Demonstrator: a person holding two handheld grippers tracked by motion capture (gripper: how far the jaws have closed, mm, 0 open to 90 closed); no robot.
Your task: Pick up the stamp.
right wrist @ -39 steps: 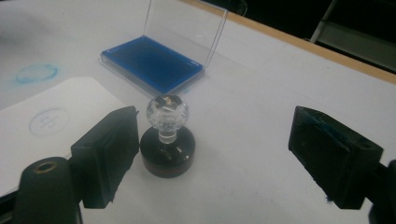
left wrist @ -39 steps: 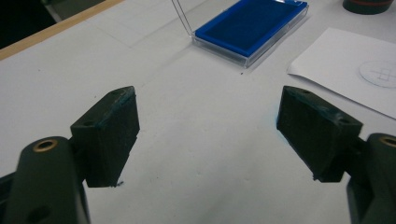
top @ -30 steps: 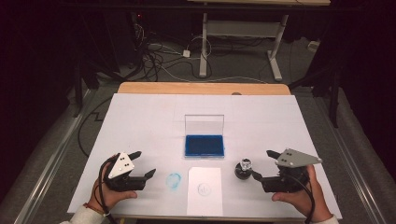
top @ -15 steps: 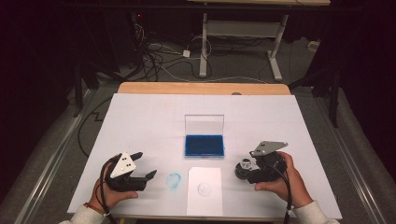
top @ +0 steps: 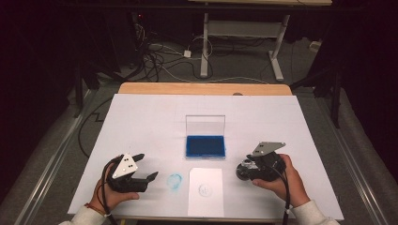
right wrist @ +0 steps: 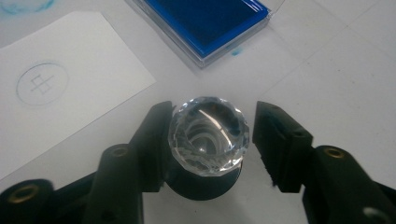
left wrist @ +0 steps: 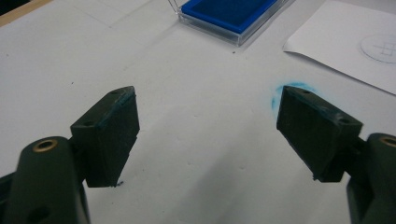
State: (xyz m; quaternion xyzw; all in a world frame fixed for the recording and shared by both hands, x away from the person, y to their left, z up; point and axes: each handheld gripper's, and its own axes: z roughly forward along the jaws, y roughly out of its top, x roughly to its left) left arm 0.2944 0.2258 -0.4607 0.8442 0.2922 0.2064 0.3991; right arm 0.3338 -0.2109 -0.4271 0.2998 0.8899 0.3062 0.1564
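The right gripper (right wrist: 210, 140), low and right of centre in the high view, has just been closing its jaws around a stamp (right wrist: 208, 140) that stands upright on the white table sheet (top: 141, 122). In the right gripper view the left jaw lies against the stamp's faceted, clear crystal-like knob, while a thin gap seems to remain between the knob and the right jaw, so the grip looks not quite made. To do this step well, I judge the jaws should finish closing evenly on the dark round body just under the knob, or squarely across the knob's widest part, since the cut facets are slick and could let the stamp tip or squirt out. The gripper should be kept level so the stamp lifts straight up. The stamp is short, with a black base and a glassy top that catches light in rings. It sits just right of the white paper slip (top: 205, 190), which carries a faint circular print, and below right of the open blue ink pad (top: 205, 146) with its clear lid raised. The left gripper (left wrist: 208, 135) rests at the lower left of the high view with its jaws spread wide and nothing between them, beside a blue ink smudge (top: 174, 180) on the sheet.
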